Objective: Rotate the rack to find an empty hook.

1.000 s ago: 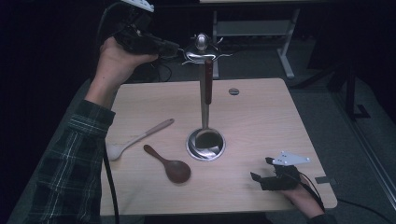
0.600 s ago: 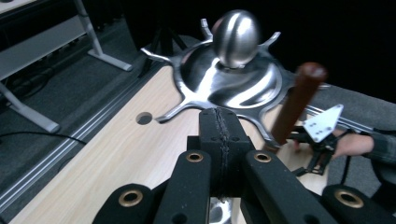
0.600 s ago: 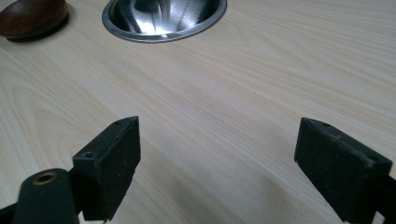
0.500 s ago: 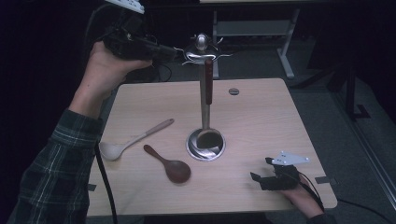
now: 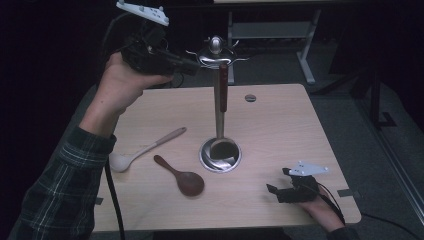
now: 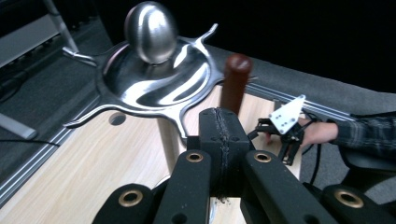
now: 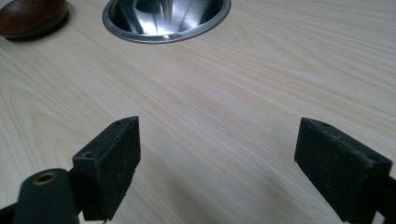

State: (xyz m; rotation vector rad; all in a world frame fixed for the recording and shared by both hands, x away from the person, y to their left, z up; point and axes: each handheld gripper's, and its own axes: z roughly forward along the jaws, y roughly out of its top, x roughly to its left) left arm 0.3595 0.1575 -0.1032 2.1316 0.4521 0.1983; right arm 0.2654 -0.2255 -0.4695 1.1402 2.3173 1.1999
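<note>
Steel rack (image 5: 218,52) mid-table already held one dark-handled utensil (image 5: 223,87), my left gripper (image 6: 219,135) was pressed together empty beside its top, my right gripper (image 5: 277,186) was spread idle at the near right corner, and two spoons (image 5: 181,176) remained near the left edge.

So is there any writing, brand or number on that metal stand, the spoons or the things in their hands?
None can be read: the stand, the two spoons on the table and both tools show no words, labels, brands, numbers or signs.
</note>
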